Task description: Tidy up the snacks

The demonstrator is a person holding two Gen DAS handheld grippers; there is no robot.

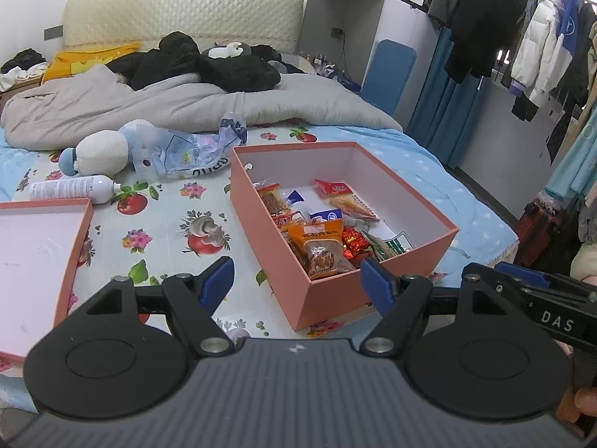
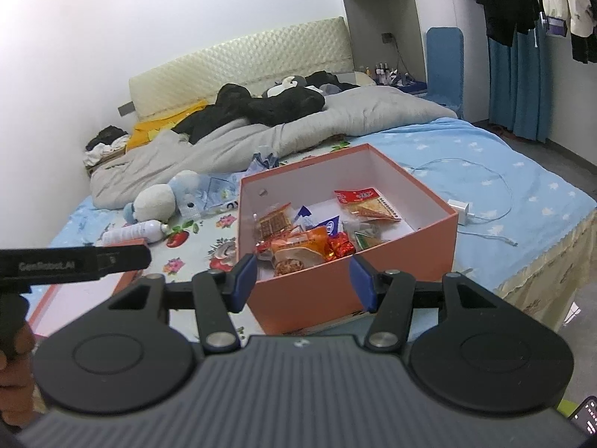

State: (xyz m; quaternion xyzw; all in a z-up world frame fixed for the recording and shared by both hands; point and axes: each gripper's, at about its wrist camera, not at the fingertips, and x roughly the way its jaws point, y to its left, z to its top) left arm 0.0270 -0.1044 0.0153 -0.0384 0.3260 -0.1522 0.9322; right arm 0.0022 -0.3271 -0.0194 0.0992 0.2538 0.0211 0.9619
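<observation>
Both tools hang released and empty: the left tool (image 1: pixel 297 280) and right tool (image 2: pixel 303 280), low in frame. Centre frame, snack packets (image 1: pixel 321 231) lie loose in an orange box (image 1: pixel 373 295); likely light, crinkly, slippery, best pinched at a sealed edge. The box sits on a flowered bed (image 1: pixel 156 224) in a cluttered bedroom.

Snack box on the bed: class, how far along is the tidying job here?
Done: the snack packets already lie inside the open orange box, and no loose snacks show on the sheet. In hand: nothing; the left claw and right claw stand open and empty before the box. Left: the lid lies apart, not yet on.
</observation>
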